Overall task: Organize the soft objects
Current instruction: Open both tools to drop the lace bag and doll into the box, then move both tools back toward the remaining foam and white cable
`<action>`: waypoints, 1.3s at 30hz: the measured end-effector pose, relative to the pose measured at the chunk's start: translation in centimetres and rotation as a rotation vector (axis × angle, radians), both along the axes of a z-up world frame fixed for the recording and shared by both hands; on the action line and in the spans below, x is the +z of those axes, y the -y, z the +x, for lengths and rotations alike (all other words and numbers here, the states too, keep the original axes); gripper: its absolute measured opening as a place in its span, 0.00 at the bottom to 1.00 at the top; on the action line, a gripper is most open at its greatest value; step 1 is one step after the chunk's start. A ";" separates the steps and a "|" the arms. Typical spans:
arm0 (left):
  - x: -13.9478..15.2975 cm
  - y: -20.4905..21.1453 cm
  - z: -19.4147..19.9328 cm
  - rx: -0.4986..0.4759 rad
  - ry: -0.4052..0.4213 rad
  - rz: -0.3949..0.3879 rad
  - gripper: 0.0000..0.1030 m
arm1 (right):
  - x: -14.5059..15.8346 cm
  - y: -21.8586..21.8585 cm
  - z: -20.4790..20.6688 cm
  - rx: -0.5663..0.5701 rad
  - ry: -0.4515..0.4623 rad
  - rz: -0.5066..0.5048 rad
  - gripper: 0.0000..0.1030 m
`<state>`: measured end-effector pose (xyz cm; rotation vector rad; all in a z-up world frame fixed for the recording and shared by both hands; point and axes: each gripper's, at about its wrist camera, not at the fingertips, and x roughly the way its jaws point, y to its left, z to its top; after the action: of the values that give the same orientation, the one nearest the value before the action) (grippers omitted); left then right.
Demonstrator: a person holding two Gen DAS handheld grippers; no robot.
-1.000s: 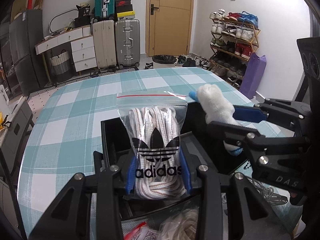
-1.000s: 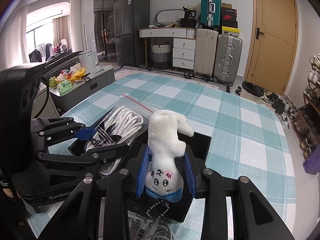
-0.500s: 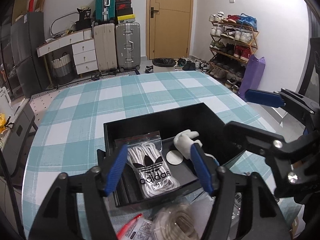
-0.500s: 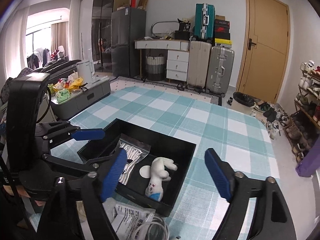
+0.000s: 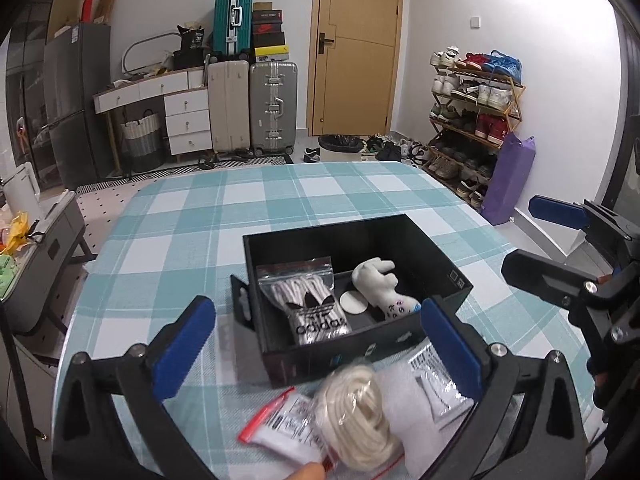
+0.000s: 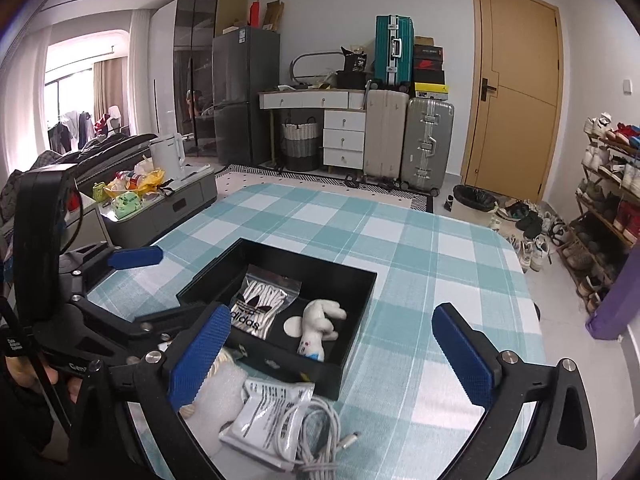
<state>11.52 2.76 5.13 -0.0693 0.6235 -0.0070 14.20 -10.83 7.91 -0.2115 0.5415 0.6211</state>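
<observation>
Left gripper [image 5: 318, 344] and right gripper [image 6: 344, 354]: jaws opening wide, nothing between the pads. Ahead of both sets of fingers, black box [image 5: 434, 248] holds bagged laces [image 5: 308, 304] and plush toy [image 5: 382, 286] (side by side, apart). Coiled cord bag [image 5: 356, 412] lies nearer, outside.
</observation>
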 end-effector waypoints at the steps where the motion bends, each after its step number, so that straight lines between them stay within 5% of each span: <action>1: -0.1 0.0 -0.3 0.000 -0.002 0.004 1.00 | -0.2 0.1 -0.2 -0.004 -0.004 0.002 0.99; 18: -2.5 -1.1 -3.7 0.061 -0.015 -0.004 1.00 | -3.5 1.4 -2.5 -0.010 -0.066 -0.020 0.99; 39: -4.2 2.0 -4.5 0.025 -0.049 0.005 1.00 | -9.2 3.0 -2.3 -0.004 -0.196 -0.190 0.99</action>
<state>7.04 0.79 0.90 -0.0722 0.6712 0.0204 11.88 -13.81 -1.26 -0.3311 0.7910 0.5898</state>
